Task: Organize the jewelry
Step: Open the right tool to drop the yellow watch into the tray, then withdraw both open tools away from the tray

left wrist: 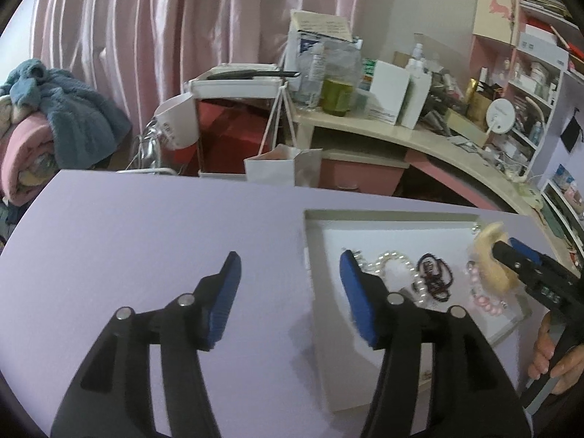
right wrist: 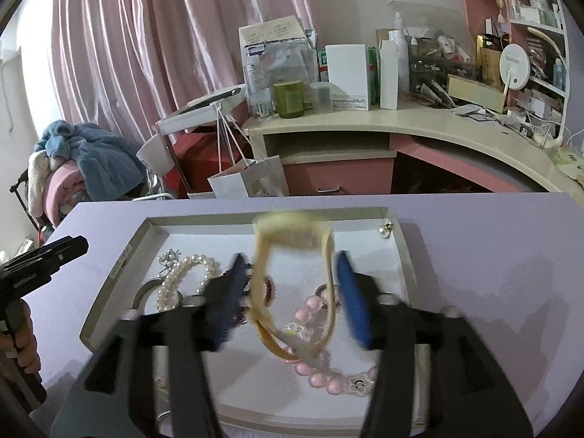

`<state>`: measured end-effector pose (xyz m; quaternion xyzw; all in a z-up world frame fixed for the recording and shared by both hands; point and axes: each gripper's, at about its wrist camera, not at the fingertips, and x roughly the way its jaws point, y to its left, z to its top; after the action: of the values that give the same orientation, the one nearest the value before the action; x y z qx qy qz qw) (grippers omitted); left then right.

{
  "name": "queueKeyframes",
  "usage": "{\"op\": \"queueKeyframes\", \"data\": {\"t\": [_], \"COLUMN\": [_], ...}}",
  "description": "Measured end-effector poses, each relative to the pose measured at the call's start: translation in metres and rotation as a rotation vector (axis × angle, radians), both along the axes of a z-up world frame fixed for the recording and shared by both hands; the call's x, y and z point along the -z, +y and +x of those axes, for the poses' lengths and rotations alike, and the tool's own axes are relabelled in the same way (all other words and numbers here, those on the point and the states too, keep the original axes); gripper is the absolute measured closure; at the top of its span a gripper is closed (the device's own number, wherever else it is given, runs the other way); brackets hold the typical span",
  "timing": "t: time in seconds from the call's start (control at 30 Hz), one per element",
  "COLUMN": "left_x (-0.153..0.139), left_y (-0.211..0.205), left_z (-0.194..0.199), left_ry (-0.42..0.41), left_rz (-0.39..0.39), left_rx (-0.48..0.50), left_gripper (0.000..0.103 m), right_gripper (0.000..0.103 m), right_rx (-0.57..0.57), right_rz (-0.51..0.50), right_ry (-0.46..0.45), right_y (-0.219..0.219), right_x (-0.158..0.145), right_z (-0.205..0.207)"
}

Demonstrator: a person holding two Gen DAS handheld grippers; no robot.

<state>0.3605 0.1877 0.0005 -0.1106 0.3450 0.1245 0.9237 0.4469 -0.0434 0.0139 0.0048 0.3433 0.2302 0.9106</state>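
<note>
**Two Grippers Over a Tray of Jewelry**

A shallow white tray (right wrist: 399,252) sits on a lavender table (left wrist: 146,219), with jewelry lying loose in it. The right gripper (right wrist: 288,284) hangs over the middle of the tray, its blue-padded fingers (right wrist: 350,292) spread apart. Between them is a blurred pale-yellow fuzzy hair tie (right wrist: 292,233) — its loop stands in the gap, and the blur makes it impossible to tell whether either pad touches it. Below it lie an amber ring-shaped piece (right wrist: 272,345) and a pink bead bracelet (right wrist: 321,377) with a clear flower charm.

Toward the tray's left side, in the right wrist view, a white pearl bracelet (right wrist: 182,277) rests next to a small silver ornament (right wrist: 169,255); a pearl earring (right wrist: 383,229) lies alone in the far right corner. A dark red bead string (left wrist: 434,273) shows in the left wrist view, between the pearls and the pink beads.

The left gripper (left wrist: 290,266) is held at the tray's left edge — one finger over bare tabletop, the other over the tray near the pearls. Its fingers are wide apart with nothing between them.

A cluttered desk (right wrist: 365,124) and pink curtains (right wrist: 146,36) fill the background.
</note>
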Motion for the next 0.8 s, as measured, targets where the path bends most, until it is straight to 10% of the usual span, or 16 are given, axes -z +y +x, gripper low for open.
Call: {"op": "queueKeyframes", "data": {"t": [0.8], "left_x": [0.045], "left_y": [0.048], "left_z": [0.012], "left_ry": [0.103], "left_rz": [-0.007], "left_rx": [-0.106], "left_gripper": [0.015], "right_gripper": [0.028], "right_rx": [0.187], "right_rz": [-0.025], "right_ry": [-0.036], "right_y": [-0.067], "right_x": [-0.001], "right_z": [0.014]}}
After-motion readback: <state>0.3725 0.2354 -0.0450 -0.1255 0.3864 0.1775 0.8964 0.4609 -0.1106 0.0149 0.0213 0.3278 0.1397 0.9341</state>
